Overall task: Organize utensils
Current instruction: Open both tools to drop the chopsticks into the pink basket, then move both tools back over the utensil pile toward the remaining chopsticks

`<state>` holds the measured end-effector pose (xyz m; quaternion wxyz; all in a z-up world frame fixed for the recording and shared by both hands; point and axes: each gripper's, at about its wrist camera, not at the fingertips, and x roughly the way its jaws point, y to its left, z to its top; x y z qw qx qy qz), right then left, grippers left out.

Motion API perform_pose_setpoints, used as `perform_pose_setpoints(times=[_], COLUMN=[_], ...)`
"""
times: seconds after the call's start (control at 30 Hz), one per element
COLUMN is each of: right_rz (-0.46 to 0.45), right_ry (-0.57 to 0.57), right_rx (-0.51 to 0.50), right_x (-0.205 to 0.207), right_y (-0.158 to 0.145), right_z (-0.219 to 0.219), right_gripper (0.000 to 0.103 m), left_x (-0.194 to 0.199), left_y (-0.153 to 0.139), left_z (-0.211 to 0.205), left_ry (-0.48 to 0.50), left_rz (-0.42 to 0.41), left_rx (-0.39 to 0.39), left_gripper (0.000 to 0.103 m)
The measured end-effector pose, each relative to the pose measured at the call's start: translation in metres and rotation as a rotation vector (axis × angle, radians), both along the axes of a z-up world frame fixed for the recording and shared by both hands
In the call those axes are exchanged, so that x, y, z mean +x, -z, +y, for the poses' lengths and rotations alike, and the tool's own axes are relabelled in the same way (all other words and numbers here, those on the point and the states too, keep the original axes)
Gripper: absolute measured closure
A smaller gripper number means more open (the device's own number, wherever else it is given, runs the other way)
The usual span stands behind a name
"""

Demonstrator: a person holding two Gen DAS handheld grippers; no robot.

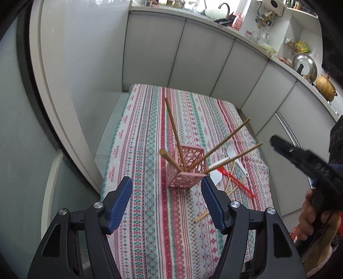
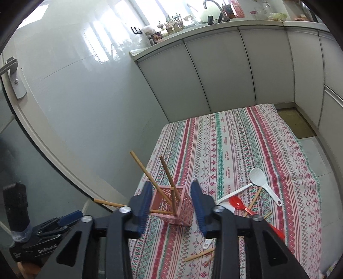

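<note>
A pink lattice holder stands on the striped cloth with several wooden chopsticks leaning out of it. My left gripper is open just short of the holder, with nothing pressed between its pads. In the right wrist view the holder appears between the fingers of my open right gripper, and the pads do not press on it. Beside it on the cloth lie a white spoon, a red spoon and loose chopsticks. The same white spoon and red utensil lie right of the holder.
The table stands against white cabinets under a cluttered counter with a tap. A door frame runs along the left. A hand holds the right gripper at the table's right edge. The left gripper is at lower left.
</note>
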<state>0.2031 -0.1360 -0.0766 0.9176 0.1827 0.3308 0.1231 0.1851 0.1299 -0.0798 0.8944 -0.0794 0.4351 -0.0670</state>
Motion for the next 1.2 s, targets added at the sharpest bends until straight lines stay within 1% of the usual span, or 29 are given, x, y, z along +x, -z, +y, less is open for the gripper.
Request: perform_pose_setpoints(times=[0.03,0.17,0.23,0.37,0.53,0.67,0.77,0.83,0.9,0.97,1.03,1.1,1.13,1.2], right_rz=[-0.002,0.036,0.067,0.156,0.272,0.353,0.403,0.427,0.445,0.464,0.483,0.499,0.504,0.513], right_ry=[0.002,0.028,0.045,0.081,0.11,0.121,0.139,0.151,0.158,0.162,0.162,0.161,0.159,0.156], right_rx=[0.0,-0.002,0.0,-0.012,-0.067,-0.043,-0.025,-0.017,-0.011,0.002,0.009,0.007,0.004,-0.001], right_x=[-0.003,-0.014,-0.018,-0.023,-0.028,-0.035,-0.04,-0.044,-0.045,-0.047,-0.048,-0.048,-0.049,-0.049], right_y=[-0.001,-0.001,0.005,0.025,0.057,0.083,0.098,0.107,0.113,0.12,0.127,0.133,0.135,0.139], right_z=[-0.004,-0.028,-0.039,-0.062,-0.083,-0.104,-0.118,-0.126,-0.132,-0.137,-0.14,-0.142,-0.142,-0.143], right_gripper=[0.043,0.043,0.039,0.036,0.035,0.035,0.034,0.034,0.034,0.034,0.034,0.034,0.034,0.034], left_x=[-0.002,-0.008,-0.01,-0.011,-0.011,-0.012,-0.013,-0.014,-0.011,-0.008,-0.004,-0.001,0.002,0.006], left_y=[0.003,0.013,0.02,0.034,0.06,0.082,0.096,0.104,0.113,0.123,0.133,0.142,0.148,0.158], left_z=[-0.001,-0.007,-0.011,-0.027,-0.057,-0.084,-0.101,-0.11,-0.119,-0.127,-0.137,-0.147,-0.152,-0.16], left_ry=[0.006,0.03,0.039,0.071,0.132,0.188,0.228,0.252,0.282,0.306,0.33,0.357,0.367,0.381], left_rz=[0.01,0.044,0.061,0.099,0.168,0.222,0.247,0.254,0.281,0.304,0.322,0.325,0.327,0.335], left_rx=[0.009,0.037,0.04,0.042,0.048,0.068,0.08,0.069,0.033,-0.011,-0.022,-0.018,-0.01,0.014], left_gripper=[0.032,0.029,0.027,0.026,0.026,0.026,0.026,0.026,0.027,0.033,0.051,0.057,0.062,0.068])
